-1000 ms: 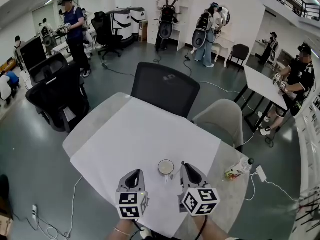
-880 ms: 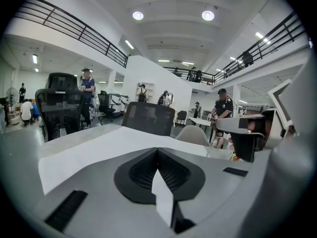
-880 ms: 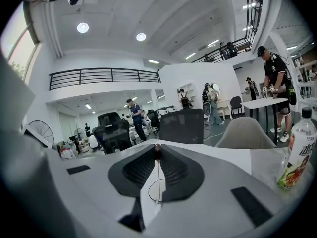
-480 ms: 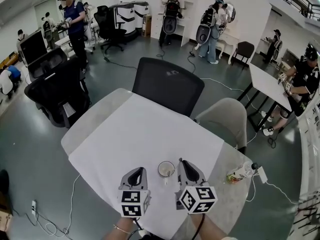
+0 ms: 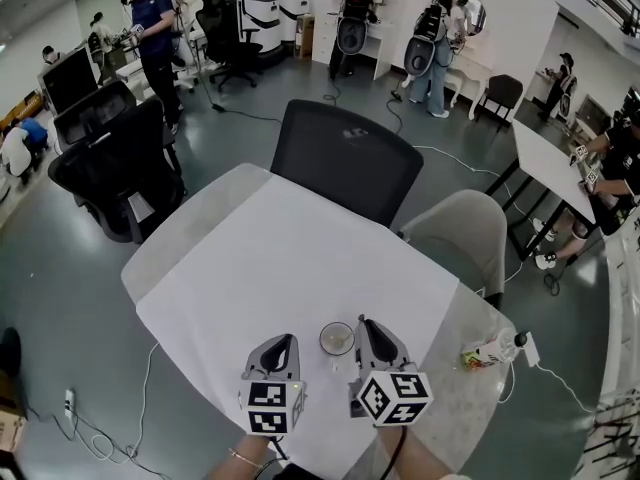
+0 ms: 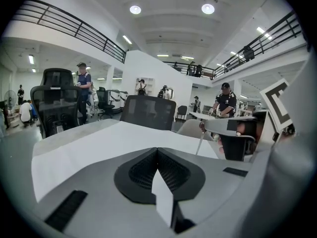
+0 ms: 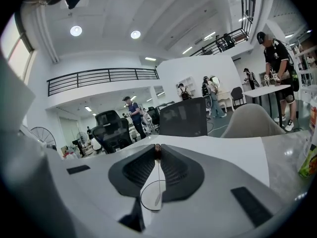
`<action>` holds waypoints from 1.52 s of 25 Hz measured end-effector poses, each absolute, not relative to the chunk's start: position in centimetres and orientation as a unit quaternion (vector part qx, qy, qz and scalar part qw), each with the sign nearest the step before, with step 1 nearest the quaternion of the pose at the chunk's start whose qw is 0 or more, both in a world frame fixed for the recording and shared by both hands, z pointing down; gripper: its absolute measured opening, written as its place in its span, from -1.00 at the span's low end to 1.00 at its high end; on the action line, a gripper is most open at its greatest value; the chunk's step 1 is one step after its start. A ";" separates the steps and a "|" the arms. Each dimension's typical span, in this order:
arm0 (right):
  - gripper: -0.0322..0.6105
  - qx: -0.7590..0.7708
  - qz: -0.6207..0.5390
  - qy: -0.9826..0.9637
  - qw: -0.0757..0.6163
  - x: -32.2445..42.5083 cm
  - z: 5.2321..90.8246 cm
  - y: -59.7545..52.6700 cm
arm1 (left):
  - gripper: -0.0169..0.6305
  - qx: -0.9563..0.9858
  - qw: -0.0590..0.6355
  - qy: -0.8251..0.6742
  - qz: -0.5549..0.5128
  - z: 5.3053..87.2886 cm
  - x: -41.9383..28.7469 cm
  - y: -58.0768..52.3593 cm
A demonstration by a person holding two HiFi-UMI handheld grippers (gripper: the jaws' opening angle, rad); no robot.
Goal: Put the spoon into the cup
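Two grippers hover at the near edge of the white table (image 5: 280, 268). The right gripper (image 7: 157, 151) has its jaws pinched shut on the top end of the slim pale spoon (image 7: 157, 177). The spoon hangs upright, long axis vertical, and its bowl appears to be inside the rim of the small round clear cup (image 7: 141, 198) directly beneath. The left gripper (image 6: 157, 150), jaws together on nothing, is left of the cup and farther from it.

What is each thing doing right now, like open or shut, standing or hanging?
left gripper: shut, empty.
right gripper: shut on the spoon's top end.
spoon: hanging, bowl end down at the cup.
cup: standing upright.
bottle: cap on.
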State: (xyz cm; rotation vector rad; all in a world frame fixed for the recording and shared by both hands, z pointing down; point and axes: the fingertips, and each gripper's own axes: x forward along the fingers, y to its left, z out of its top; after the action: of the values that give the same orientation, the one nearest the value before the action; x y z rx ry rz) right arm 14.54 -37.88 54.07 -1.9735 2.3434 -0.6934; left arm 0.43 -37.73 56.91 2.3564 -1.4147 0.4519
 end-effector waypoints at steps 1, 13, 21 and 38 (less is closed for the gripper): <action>-0.72 -0.627 -0.223 0.746 -0.001 14.5 54.3 -37.9 | -0.90 0.832 0.178 -0.501 0.161 57.1 0.4 -37.8; -0.72 -0.613 -0.240 0.753 -0.003 14.1 56.8 -37.7 | -0.89 0.826 0.192 -0.500 0.173 59.4 0.6 -37.5; -0.72 -0.608 -0.244 0.756 -0.001 13.6 57.7 -37.5 | -0.89 0.822 0.202 -0.501 0.179 60.2 0.2 -37.1; -0.72 -0.623 -0.268 0.734 -0.041 14.0 59.8 -36.2 | -0.89 0.820 0.207 -0.503 0.179 60.4 -0.4 -35.8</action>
State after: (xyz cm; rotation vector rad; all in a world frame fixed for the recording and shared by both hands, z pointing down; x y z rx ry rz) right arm 14.04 -36.21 59.81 -2.0094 2.3669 -0.8652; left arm -0.41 -35.83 60.37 2.2842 -1.3997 0.4998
